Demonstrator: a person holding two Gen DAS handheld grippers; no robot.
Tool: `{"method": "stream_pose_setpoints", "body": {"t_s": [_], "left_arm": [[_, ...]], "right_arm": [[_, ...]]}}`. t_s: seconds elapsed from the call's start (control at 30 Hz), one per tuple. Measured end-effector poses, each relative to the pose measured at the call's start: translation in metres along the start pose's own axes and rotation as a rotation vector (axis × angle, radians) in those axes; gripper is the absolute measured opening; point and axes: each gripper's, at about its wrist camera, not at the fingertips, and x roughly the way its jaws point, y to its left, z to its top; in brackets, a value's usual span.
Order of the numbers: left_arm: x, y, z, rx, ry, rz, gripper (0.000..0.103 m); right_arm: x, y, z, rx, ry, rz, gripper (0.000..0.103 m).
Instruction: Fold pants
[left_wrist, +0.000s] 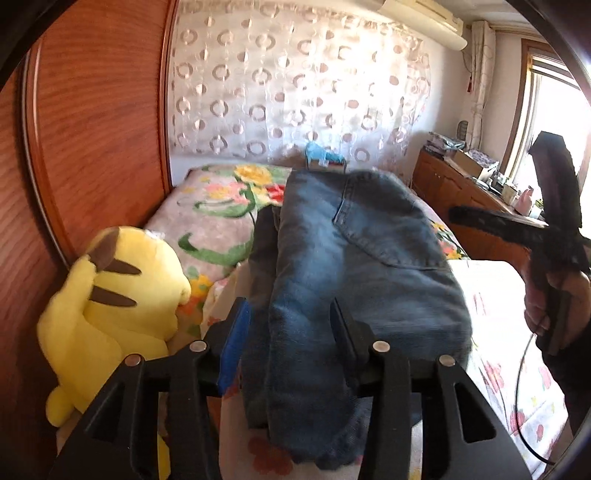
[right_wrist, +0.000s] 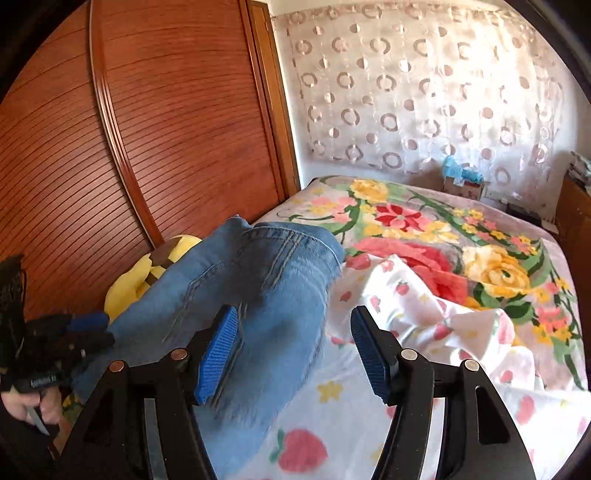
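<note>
Blue jeans (left_wrist: 354, 258) lie folded in a thick bundle on the bed, back pocket facing up. My left gripper (left_wrist: 288, 326) sits at the bundle's near end. Its jaws stand apart with a fold of denim between them, and the pads do not press on it. In the right wrist view the jeans (right_wrist: 258, 280) lie left of centre. My right gripper (right_wrist: 293, 350) is open over their right edge and the sheet, with nothing held. The left gripper (right_wrist: 85, 328) shows at the far left, held by a hand (right_wrist: 33, 404).
A yellow plush toy (left_wrist: 110, 295) leans against the wooden wardrobe door (left_wrist: 92, 129) left of the jeans. A floral blanket (right_wrist: 424, 229) covers the far bed, a strawberry-print sheet (right_wrist: 424, 314) the near part. A wooden cabinet (left_wrist: 454, 188) stands at the right.
</note>
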Motion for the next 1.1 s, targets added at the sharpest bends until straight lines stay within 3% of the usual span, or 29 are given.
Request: {"method": "stream_pose_setpoints", "body": {"t_s": [0.43,0.63,0.83,0.97,1.1], "left_arm": [[-0.071,-0.078,-0.013,0.089,-0.105,-0.032,0.047],[-0.091,-0.111,-0.024,0.119,-0.130,-0.048,0.047],[-0.108,-0.140,-0.032,0.156,-0.146,-0.063,0.047],[-0.119,-0.155,-0.036,0.172,-0.152,-0.062,0.048],[-0.126,-0.167,-0.039,0.183,-0.158,-0.028,0.048]], "right_arm": [[-0.175,0.027,-0.104,0.030,-0.116,-0.112,0.066],[-0.234,0.046,-0.146,0.042,-0.166,-0.176,0.066],[-0.273,0.059,-0.172,0.062,-0.207,-0.238,0.066],[-0.295,0.069,-0.188,0.073,-0.235,-0.273,0.078],[-0.310,0.083,-0.203,0.089,-0.253,-0.311,0.079]]}}
